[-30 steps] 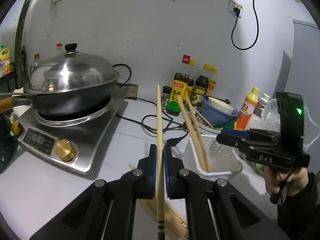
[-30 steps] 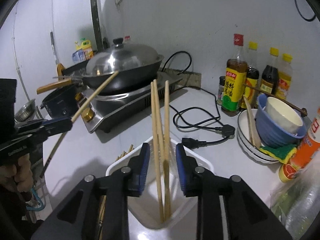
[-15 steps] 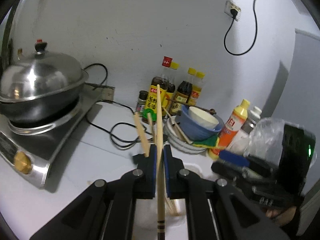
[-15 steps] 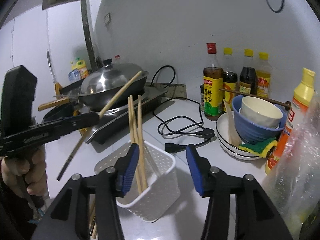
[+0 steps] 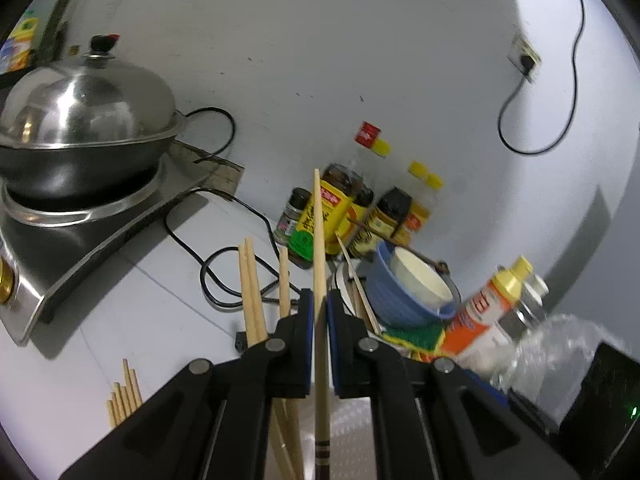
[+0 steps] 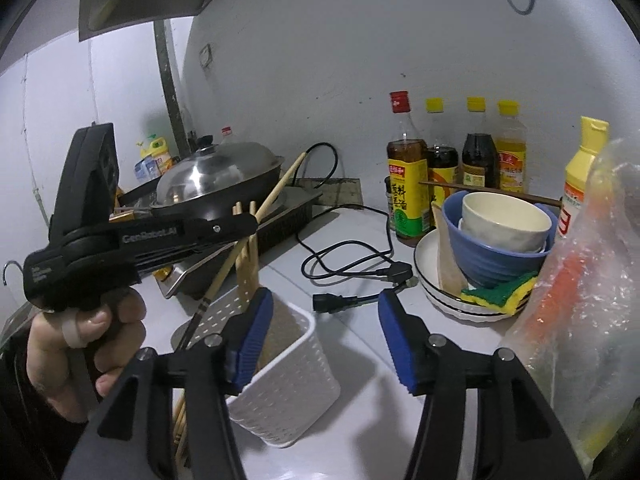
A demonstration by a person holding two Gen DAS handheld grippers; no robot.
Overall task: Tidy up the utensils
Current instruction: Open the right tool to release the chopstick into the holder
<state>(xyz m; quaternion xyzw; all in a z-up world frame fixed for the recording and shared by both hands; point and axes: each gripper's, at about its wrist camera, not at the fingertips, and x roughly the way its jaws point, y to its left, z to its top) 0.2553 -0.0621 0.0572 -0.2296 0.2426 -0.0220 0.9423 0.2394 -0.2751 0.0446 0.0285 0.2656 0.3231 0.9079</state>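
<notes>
Here our left gripper [image 5: 320,308] pinches one chopstick [image 5: 319,240] over the white utensil basket [image 6: 288,364], dark tip slanting down toward it. Three chopsticks [image 5: 252,284] already stand inside; more [image 5: 122,398] lie on the bench [image 5: 160,300]. Our right gripper [image 6: 325,340] gapes wide, empty, beside the basket. We judge it best to steepen the stick, lower its tip past the rim, then release.

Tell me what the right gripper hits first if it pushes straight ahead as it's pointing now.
Probably the black power plug and its cord on the counter, lying between the open right gripper jaws' line; the white utensil basket sits just left of that path. Depth is unclear.
</notes>
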